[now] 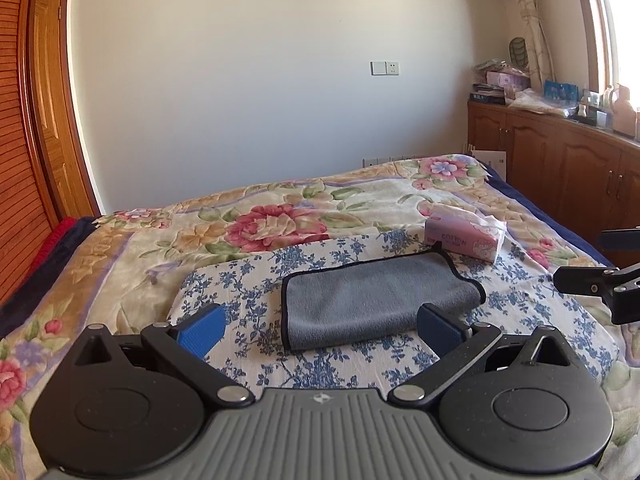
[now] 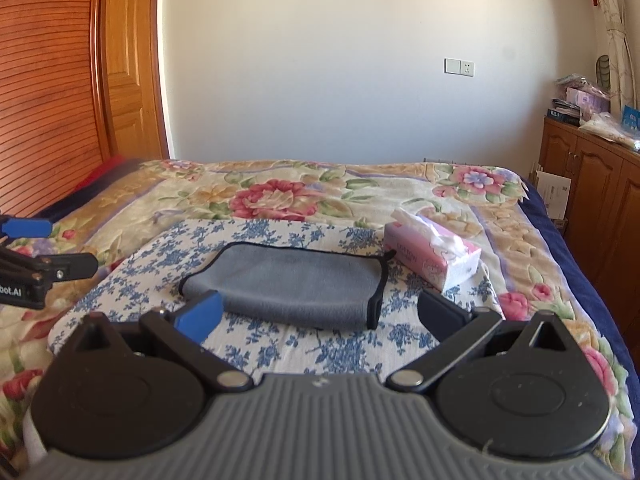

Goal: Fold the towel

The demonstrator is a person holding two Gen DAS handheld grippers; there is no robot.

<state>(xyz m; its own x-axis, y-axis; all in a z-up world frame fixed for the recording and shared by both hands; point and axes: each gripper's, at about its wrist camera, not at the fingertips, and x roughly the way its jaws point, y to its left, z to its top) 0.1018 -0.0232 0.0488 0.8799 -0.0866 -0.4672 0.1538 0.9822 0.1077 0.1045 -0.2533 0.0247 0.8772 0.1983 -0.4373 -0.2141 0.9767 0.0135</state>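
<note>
Since it's soft, here's our read:
Towel (image 1: 376, 300): grey, floppy, light, folded, frame centre on the floral pillow (image 1: 248, 284).
Hold: we'd pinch the black-trimmed corners.
Left gripper (image 1: 320, 330): fingers released.
Right gripper (image 2: 320, 316): fingers released too.

The right gripper (image 2: 320, 320) is filling the six o'clock part of the view, its jaws standing wide apart with nothing between them. Just beyond them, at the centre, the grey towel (image 2: 292, 284) is lying folded, with black edging, on a blue-flowered white cloth (image 2: 168, 256). That cloth is lying over a floral blanket (image 2: 280, 196). Toward two o'clock of the towel, a pink tissue pack (image 2: 430, 254) is sitting near its far corner, tissue sticking out on top. At nine o'clock the left gripper (image 2: 52, 246) is poking in from the edge, its fingers apart, above the blanket. At three o'clock a wooden cabinet (image 2: 592, 184) is standing beside the bed.
</note>
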